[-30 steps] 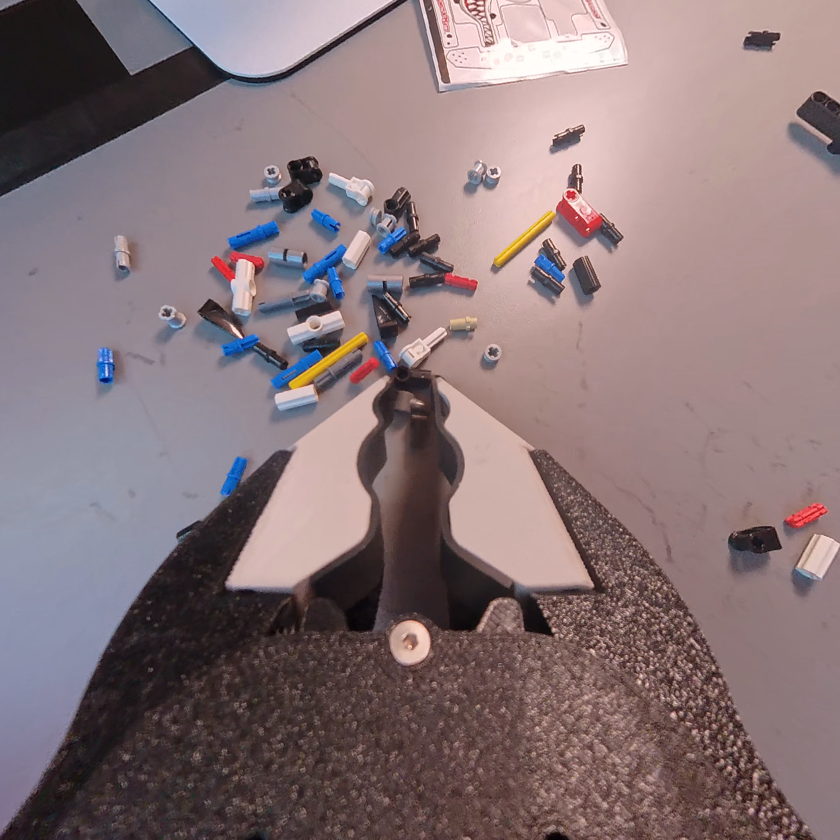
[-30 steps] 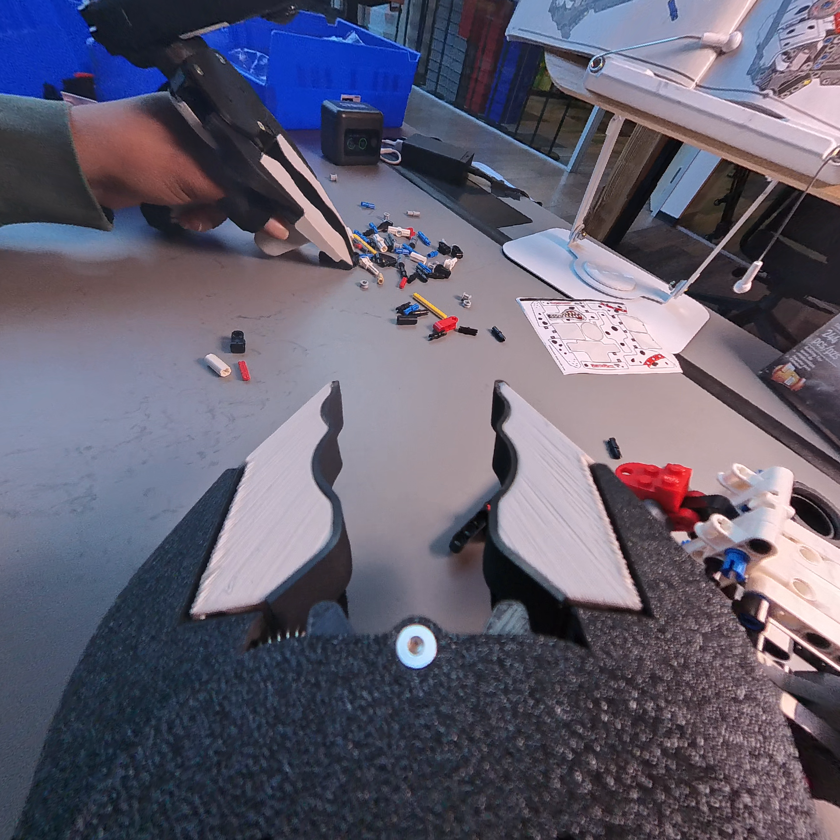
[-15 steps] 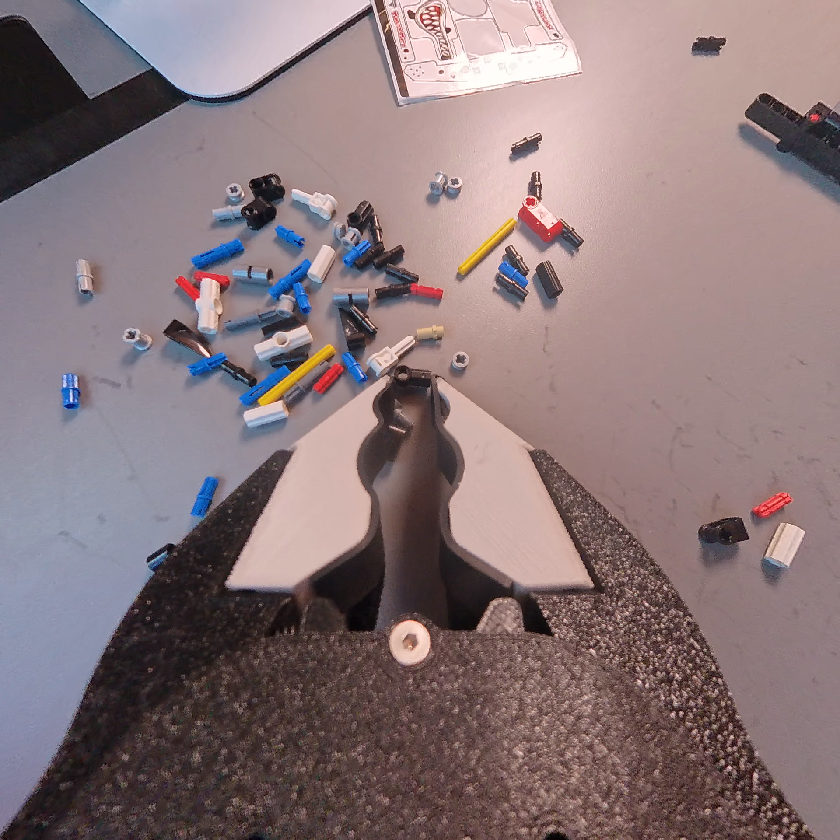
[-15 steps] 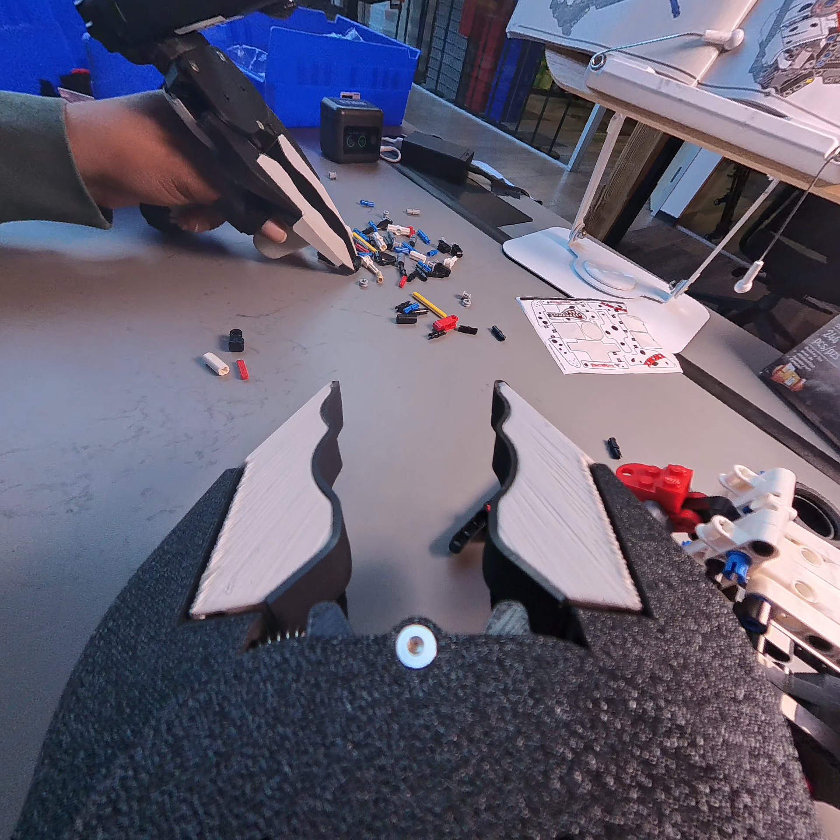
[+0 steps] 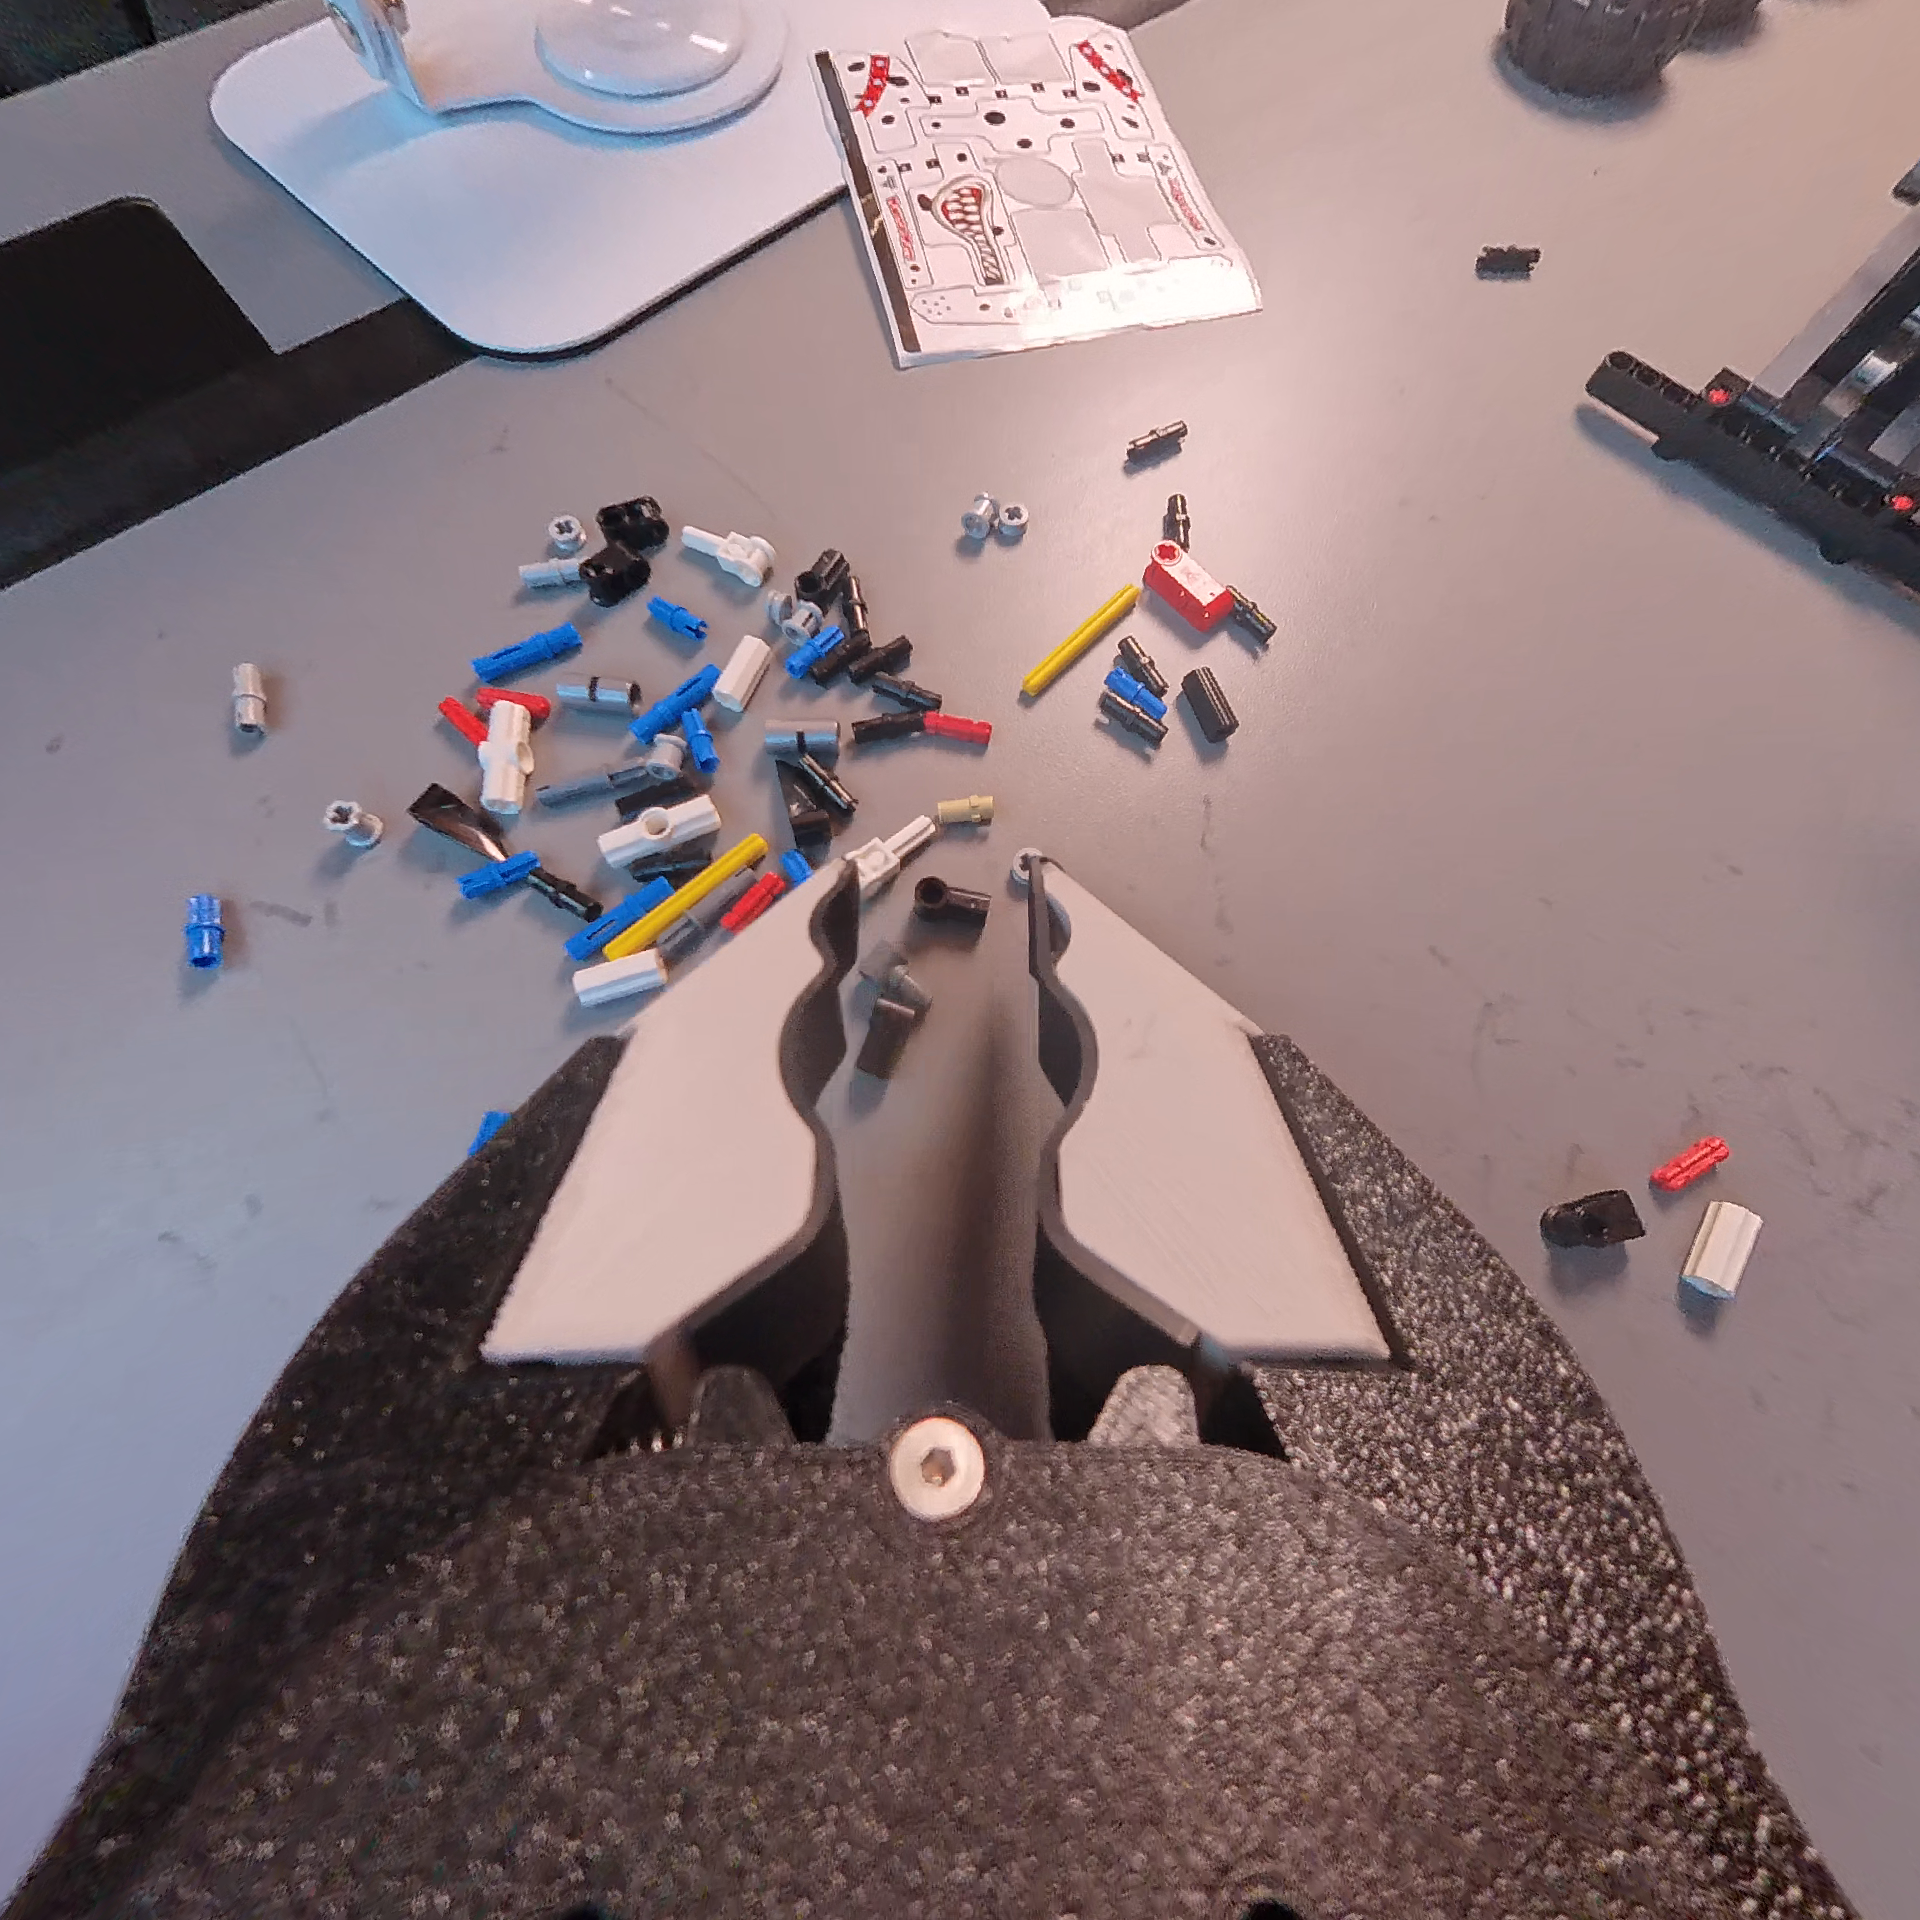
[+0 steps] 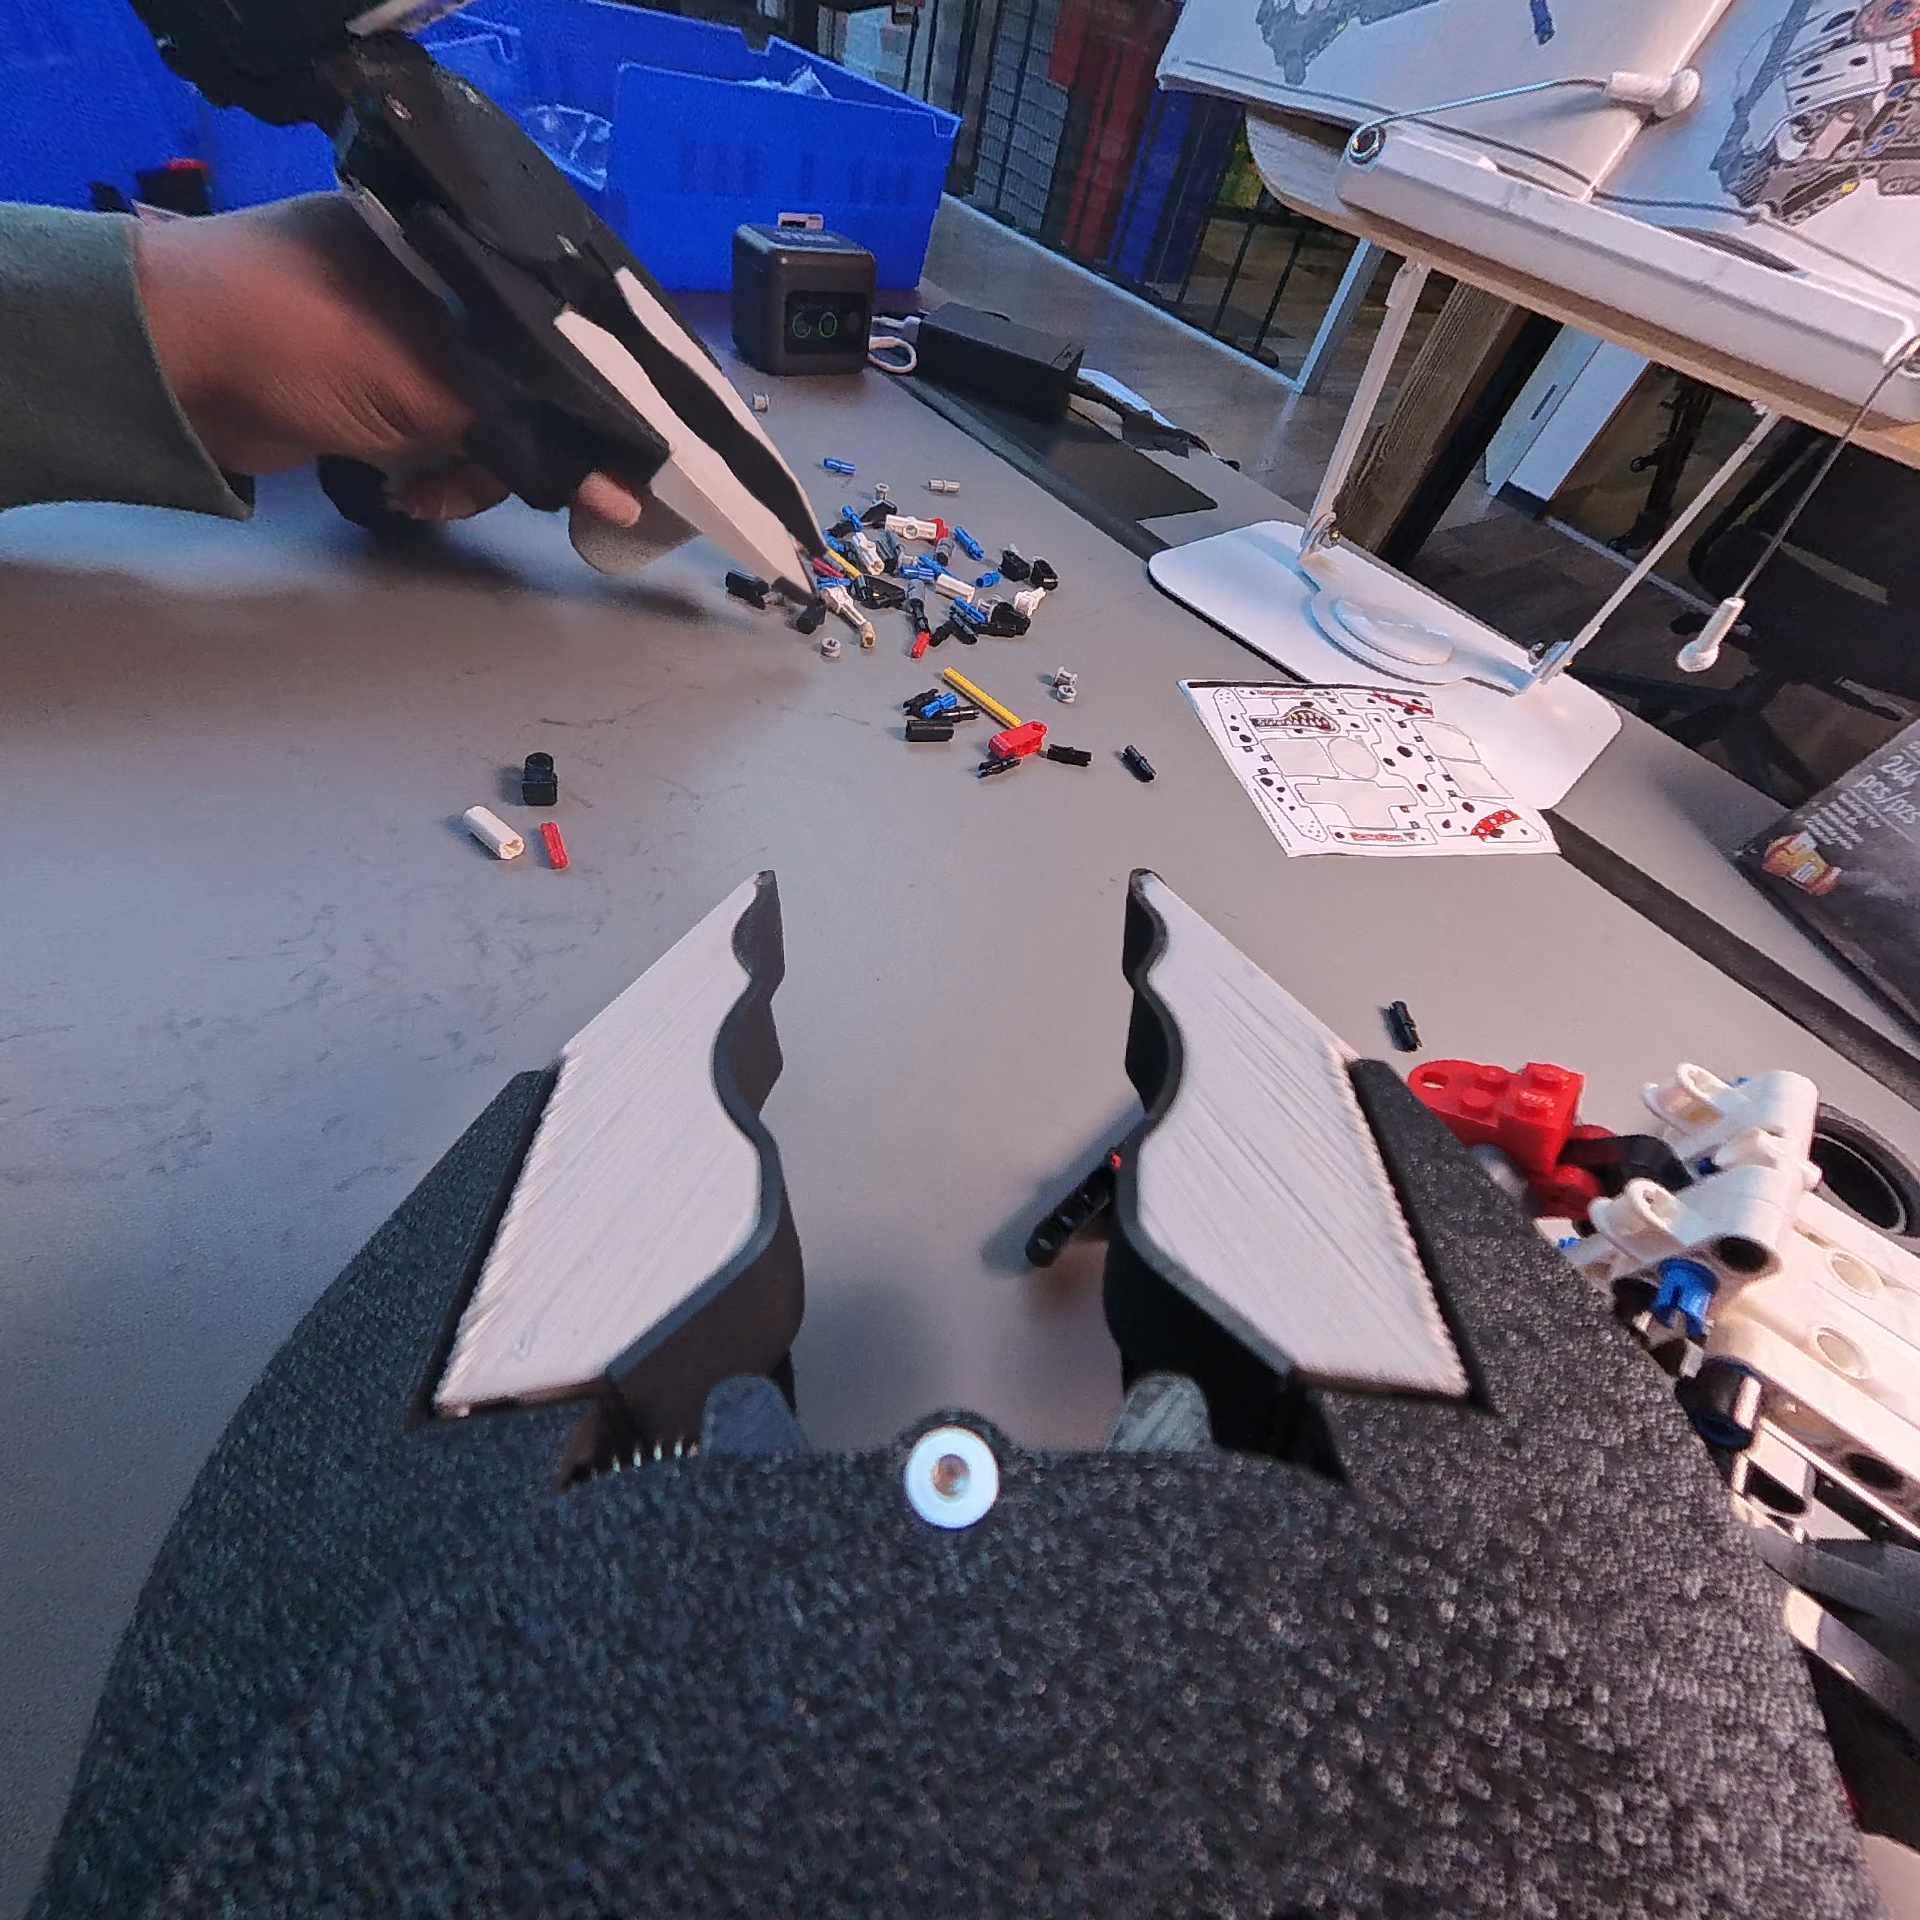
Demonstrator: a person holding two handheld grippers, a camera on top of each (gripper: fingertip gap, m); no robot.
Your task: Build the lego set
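Left gripper point(image 5: 940, 883) parted, empty, black connector point(image 5: 951, 900) on table btwn its tips; right gripper point(image 6: 951, 894) spread wide, empty.

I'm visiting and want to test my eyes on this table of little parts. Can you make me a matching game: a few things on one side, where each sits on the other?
Things:
1. sticker sheet
2. black connector
3. yellow rod
4. white tube

Places:
A. between the open fingers of the left gripper
B. far right, beside a small red pin and a black piece
C. at the table's far side, next to the white stand base
D. just left of the red block

Pairs: 1-C, 2-A, 3-D, 4-B
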